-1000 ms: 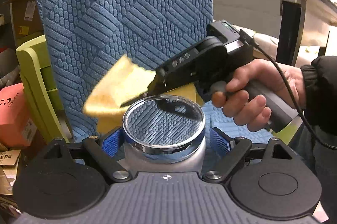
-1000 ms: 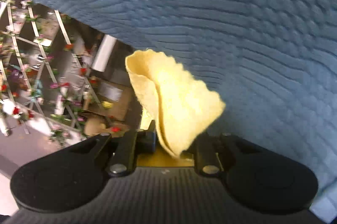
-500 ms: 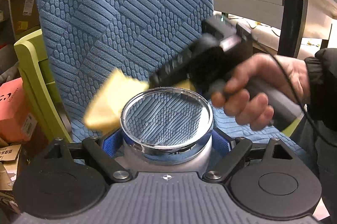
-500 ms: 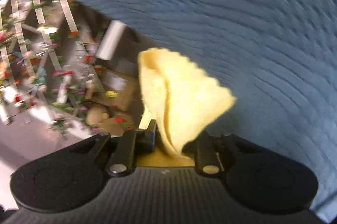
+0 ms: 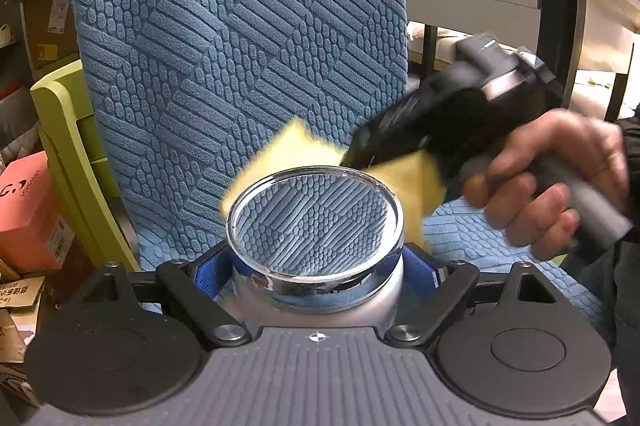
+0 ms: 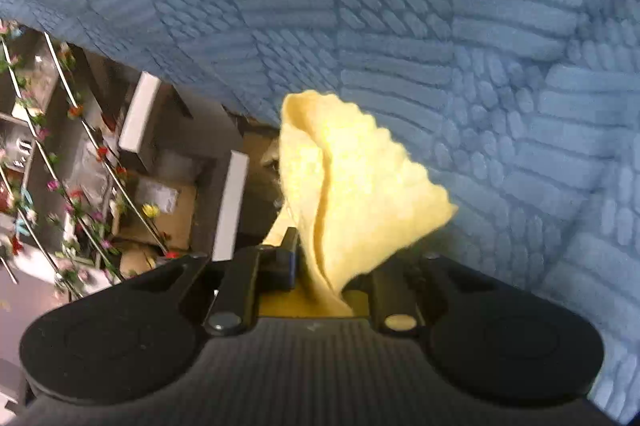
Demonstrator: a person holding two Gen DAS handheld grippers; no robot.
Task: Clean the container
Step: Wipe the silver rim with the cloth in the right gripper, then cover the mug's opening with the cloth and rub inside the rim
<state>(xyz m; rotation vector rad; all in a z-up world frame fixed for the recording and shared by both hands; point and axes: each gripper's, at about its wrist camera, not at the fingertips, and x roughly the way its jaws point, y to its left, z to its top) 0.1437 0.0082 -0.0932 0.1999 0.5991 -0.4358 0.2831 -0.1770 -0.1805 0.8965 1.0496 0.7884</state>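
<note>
Left tool (image 5: 318,258) grips the container (image 5: 316,226) by its rounded body, one blue pad on each side, mouth up and tilted toward the camera. It sits in mid-air in front of a blue quilted chair back (image 5: 240,45); no worktop under it.

Right tool (image 6: 320,282) is pinched nearly closed on a yellow cloth (image 6: 352,193). In the left view the cloth is blurred, just behind and right of the container's far rim (image 5: 316,171); can't tell if it touches.

Handling, my read: the container looks like glass with a chrome-like neck, so rigid, slick, breakable. The body grip below the neck is right; keep the squeeze moderate. The cloth is soft and floppy, so hold it near the fold for a stiff wiping edge.
</note>
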